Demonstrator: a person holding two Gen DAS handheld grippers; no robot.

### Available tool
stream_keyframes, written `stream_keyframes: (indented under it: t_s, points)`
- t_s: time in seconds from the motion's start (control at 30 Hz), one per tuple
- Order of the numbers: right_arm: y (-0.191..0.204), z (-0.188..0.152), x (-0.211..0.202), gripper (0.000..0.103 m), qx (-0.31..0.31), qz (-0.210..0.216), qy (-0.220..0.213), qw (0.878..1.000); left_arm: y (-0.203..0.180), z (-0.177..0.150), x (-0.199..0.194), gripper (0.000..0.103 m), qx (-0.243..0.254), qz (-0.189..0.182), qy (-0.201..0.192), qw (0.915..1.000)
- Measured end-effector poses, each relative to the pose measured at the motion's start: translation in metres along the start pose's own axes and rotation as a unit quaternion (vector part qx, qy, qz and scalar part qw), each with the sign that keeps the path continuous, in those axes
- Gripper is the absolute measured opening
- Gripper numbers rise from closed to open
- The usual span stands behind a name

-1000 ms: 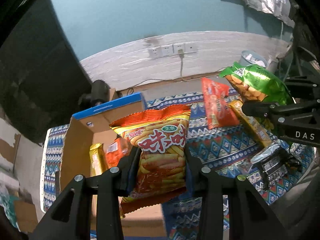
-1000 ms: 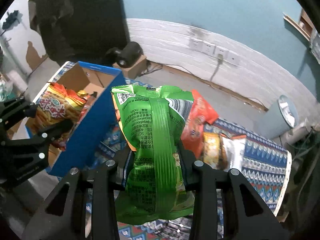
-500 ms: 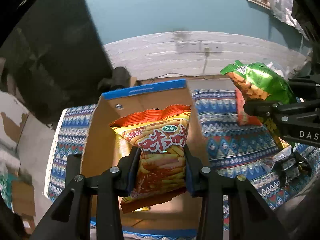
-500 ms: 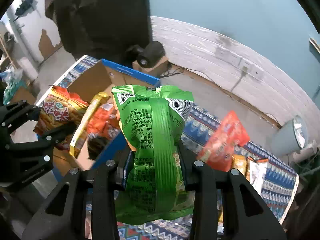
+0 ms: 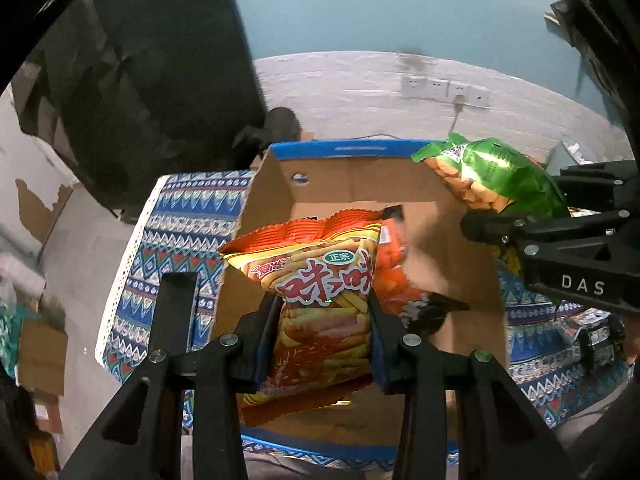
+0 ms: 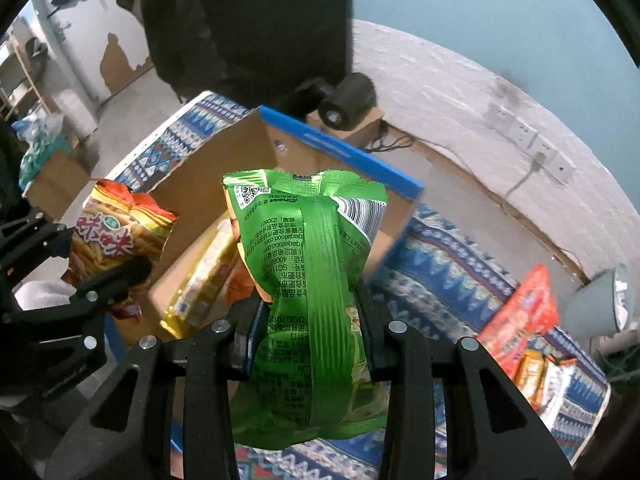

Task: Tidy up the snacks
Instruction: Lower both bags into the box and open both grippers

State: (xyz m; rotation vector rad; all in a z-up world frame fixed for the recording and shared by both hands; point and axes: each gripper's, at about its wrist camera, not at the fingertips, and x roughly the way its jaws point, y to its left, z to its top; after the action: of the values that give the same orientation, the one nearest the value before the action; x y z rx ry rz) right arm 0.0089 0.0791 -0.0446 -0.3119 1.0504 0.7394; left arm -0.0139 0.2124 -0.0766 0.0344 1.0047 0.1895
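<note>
- Low in the middle of the left wrist view, the left gripper (image 5: 324,336) is clenched on an orange snack bag (image 5: 320,300). Its two black fingers press the bag's sides.
- That bag stands tall, its crimped top edge up in the frame and its long side running up and down. It hangs over the open cardboard box (image 5: 352,188).
- Low in the middle of the right wrist view, the right gripper (image 6: 308,332) is clenched on a green snack bag (image 6: 312,280).
- The green bag also stands tall, top edge toward the upper part of the frame. We see its back side, with a barcode and small print.
- The box has a blue rim and sits on a patterned cloth (image 6: 448,264).
- Only the left wrist view shows the green bag's front with golden snacks printed on it, at the right edge, above the box's right wall.
- Only the right wrist view shows a yellow packet (image 6: 200,280) lying inside the box, and a red packet (image 6: 520,316) out on the cloth at the right.
- Only the right wrist view shows a grey bin (image 6: 604,304) at the far right.
</note>
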Motion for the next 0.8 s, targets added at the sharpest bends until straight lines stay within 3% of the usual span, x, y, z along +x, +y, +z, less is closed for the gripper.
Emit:
stream_keyframes:
  t_s: [0.33,0.37,0.43,0.5,0.8]
  points:
    - [0.018,0.011,0.022,0.038,-0.008,0.019,0.013,1.000,0.025,-0.004,0.021,0.042,-0.032,0.007,0.026,0.9991]
    - [0.018,0.011,0.022,0.039,-0.010,0.020,0.011,1.000,0.026,-0.004,0.022,0.043,-0.033,0.008,0.029,0.9990]
    - [0.019,0.011,0.021,0.049,-0.010,0.020,0.008,1.000,0.024,-0.003,0.022,0.062,-0.033,0.014,0.029,0.9990]
    - [0.017,0.011,0.019,0.054,-0.007,0.019,0.004,1.000,0.021,-0.002,0.019,0.070,-0.031,0.021,0.021,0.9991]
    - [0.004,0.009,-0.003,0.061,0.006,0.009,-0.017,1.000,0.004,0.003,0.009,0.074,-0.008,0.011,0.008,0.9999]
